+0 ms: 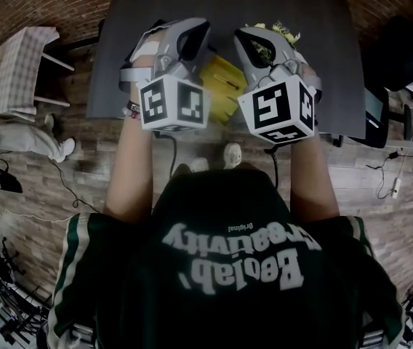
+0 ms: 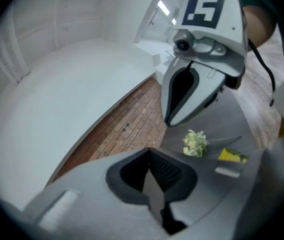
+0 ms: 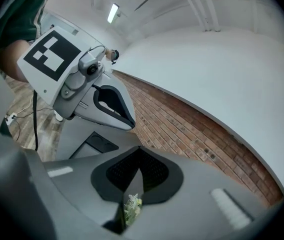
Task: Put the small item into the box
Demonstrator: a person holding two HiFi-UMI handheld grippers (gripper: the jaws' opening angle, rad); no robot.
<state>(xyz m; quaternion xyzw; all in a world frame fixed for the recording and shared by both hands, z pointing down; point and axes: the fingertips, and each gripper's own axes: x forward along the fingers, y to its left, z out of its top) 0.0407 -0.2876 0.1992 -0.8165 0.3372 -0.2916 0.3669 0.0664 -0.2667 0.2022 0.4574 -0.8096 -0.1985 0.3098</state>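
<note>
The left gripper (image 2: 149,156) is held above a dark grey tabletop (image 1: 155,6). Its jaws are pressed together and nothing is pinched between them. Between the two grippers, a yellow rectangular box (image 1: 221,86) is seen on the table. A small bunch of pale green artificial flowers (image 2: 195,143) is laid on the table near the box, outside it. The right gripper (image 3: 139,159) is likewise held above the table, and its jaws are closed on nothing.

Dim head view; brighter fisheye-warped gripper views, dark corners.
</note>
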